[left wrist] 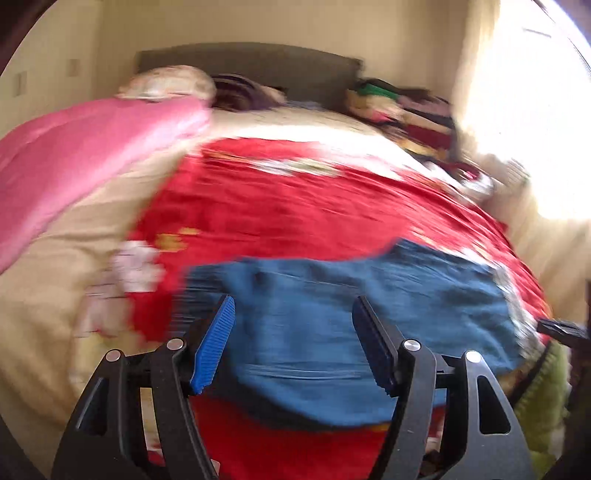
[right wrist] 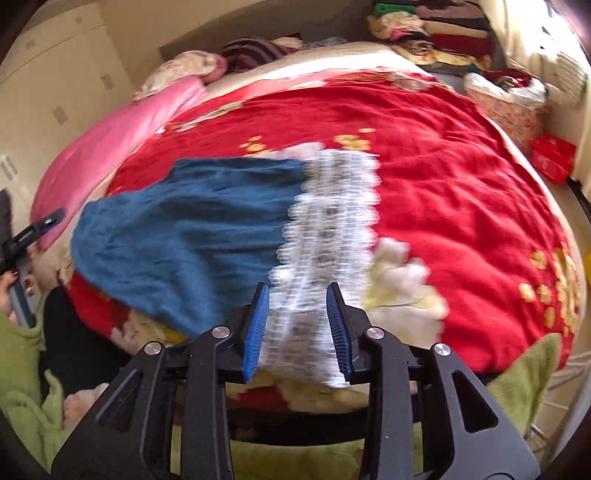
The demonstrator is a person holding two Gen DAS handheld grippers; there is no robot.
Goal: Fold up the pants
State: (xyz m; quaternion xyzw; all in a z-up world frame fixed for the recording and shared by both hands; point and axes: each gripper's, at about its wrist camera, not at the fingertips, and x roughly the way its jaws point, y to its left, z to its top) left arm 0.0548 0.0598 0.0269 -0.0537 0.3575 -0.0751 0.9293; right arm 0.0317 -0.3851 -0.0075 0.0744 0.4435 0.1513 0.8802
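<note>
Blue pants (left wrist: 332, 280) lie flat on a red blanket (left wrist: 295, 206), blurred in both views. In the right wrist view the pants (right wrist: 192, 221) end in a white lace cuff (right wrist: 332, 206) on their right side. My left gripper (left wrist: 294, 301) hovers over the blue cloth, open, with nothing pinched between its blue pads. My right gripper (right wrist: 298, 286) is over the lace cuff. The lace band runs spread out between its pads, which stand apart and do not pinch it. The left gripper's tip (right wrist: 33, 232) shows at the left edge, held by a hand (right wrist: 14, 284).
A pink quilt (right wrist: 110, 140) lies along the bed's left side, with pillows by the headboard (left wrist: 251, 62). Stacked clothes (right wrist: 443, 33) sit at the far right corner, near a floral bag (right wrist: 509, 107) and a red box (right wrist: 552, 158). A green sleeve (right wrist: 22, 350) fills the lower left.
</note>
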